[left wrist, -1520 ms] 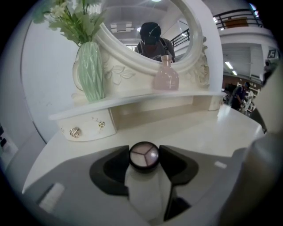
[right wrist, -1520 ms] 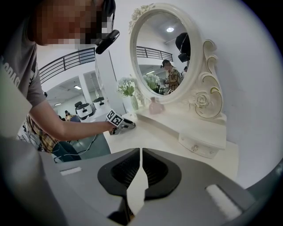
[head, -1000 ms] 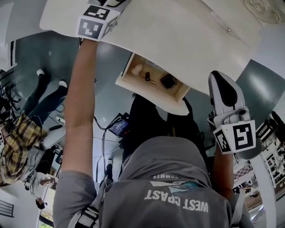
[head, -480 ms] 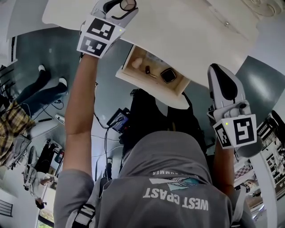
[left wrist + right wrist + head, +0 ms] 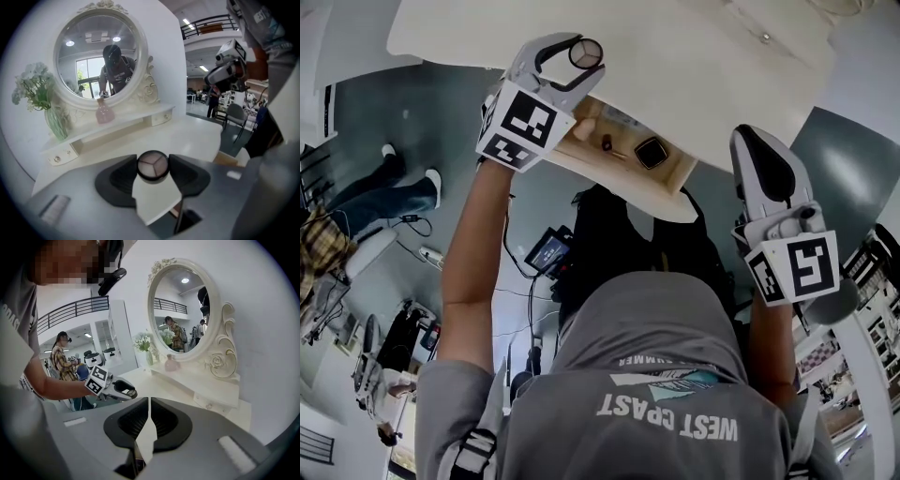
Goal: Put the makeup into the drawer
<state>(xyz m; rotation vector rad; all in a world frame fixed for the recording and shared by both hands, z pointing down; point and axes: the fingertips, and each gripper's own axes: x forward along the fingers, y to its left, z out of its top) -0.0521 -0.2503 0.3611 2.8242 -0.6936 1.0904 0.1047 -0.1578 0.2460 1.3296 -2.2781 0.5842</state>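
Note:
A round makeup compact with a three-part palette is clamped between the pads of my left gripper, which is shut on it. In the head view it hangs at the near left corner of the open wooden drawer, just over the white dressing table's edge. Inside the drawer lie a black square compact, a small dark item and a pale item. My right gripper is shut and empty to the right of the drawer. The right gripper view shows its jaws together and my left gripper beyond.
The white dressing table carries an oval mirror, a vase of flowers and a pink bottle on its raised shelf. A person's legs and cables lie on the floor to the left.
My left gripper has carried the round compact from over the tabletop down and right to the drawer's left corner. The right gripper has stayed in place.

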